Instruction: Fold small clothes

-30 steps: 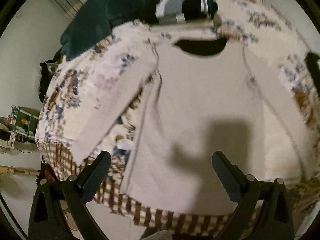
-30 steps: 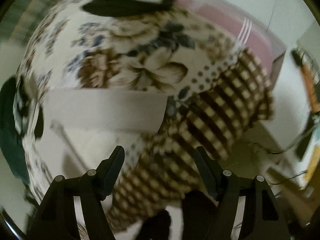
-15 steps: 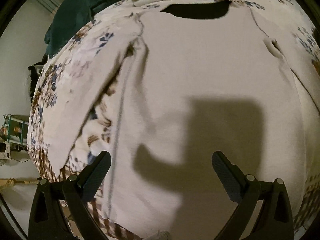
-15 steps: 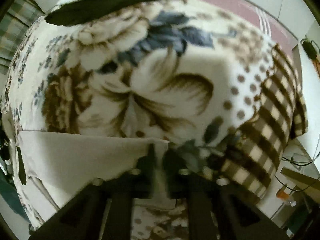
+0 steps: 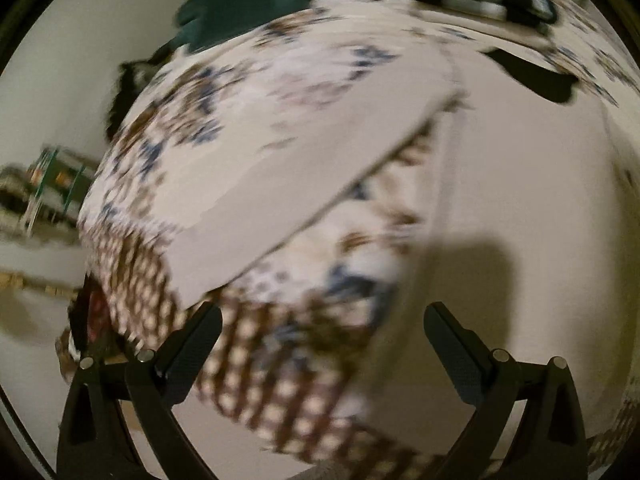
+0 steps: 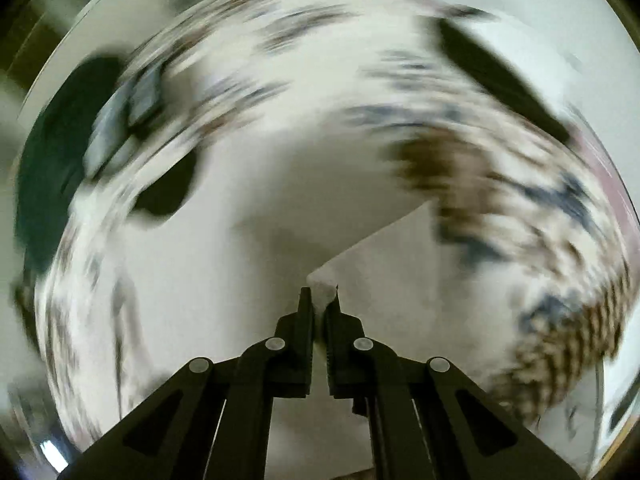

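Left wrist view: the left hand-held gripper (image 5: 322,328) hangs released, jaws spread wide and holding nothing, above the near edge of a bed. The cream shirt (image 5: 520,208) lies flat on the floral blanket (image 5: 224,120), its body filling the area from twelve to three o'clock of the gripper. Its left sleeve (image 5: 304,184) runs as a long band from the shoulder at about one o'clock down to the cuff at roughly ten o'clock, just beyond the left fingertip (image 5: 208,316). That sleeve's long axis lies diagonally across the gripper's line of sight, and this arm is plainly the nearer one to it. The cloth looks matte, thin and soft; the blanket is plush, flowered in brown and blue with a checked border. A dark green garment (image 5: 256,0) sits at the far edge, at eleven o'clock.

Right wrist view: heavily blurred. The right hand-held gripper (image 6: 320,300) is clenched on a pinch of the cream shirt (image 6: 320,184), a small bunch of fabric showing between its tips. From there the lifted cloth rises towards twelve o'clock in a tented fold. The dark neck opening (image 6: 168,196) lies at ten o'clock.
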`<control>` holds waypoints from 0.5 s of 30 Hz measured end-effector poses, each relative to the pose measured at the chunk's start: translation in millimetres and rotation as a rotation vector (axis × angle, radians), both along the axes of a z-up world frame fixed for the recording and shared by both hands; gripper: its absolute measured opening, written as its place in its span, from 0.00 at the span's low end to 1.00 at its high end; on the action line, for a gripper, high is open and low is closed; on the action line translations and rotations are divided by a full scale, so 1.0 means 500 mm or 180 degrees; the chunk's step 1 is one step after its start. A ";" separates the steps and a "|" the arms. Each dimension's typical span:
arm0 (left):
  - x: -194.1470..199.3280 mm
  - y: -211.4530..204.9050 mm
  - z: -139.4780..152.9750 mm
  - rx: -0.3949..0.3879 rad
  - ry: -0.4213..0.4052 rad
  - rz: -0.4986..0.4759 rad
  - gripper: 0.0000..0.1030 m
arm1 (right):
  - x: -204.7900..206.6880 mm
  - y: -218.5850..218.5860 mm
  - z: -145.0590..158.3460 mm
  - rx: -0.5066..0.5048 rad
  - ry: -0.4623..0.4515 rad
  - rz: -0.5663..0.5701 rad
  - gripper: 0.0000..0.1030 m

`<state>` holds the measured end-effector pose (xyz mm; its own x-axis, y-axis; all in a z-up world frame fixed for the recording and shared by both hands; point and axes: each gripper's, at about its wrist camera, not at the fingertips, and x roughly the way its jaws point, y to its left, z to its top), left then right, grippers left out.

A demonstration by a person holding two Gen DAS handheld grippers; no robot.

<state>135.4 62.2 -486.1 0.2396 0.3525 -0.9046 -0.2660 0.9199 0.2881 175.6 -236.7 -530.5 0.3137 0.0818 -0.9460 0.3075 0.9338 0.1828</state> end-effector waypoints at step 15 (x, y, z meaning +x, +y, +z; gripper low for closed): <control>-0.104 0.301 -0.033 0.0011 0.0156 0.0979 1.00 | -0.155 0.687 -0.238 -0.1006 0.0800 0.2641 0.05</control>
<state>83.6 212.5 -502.6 0.0772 0.4047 -0.9112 -0.5174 0.7975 0.3103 97.9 106.7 -649.8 0.0524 -0.0849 -0.9950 -0.4867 0.8679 -0.0996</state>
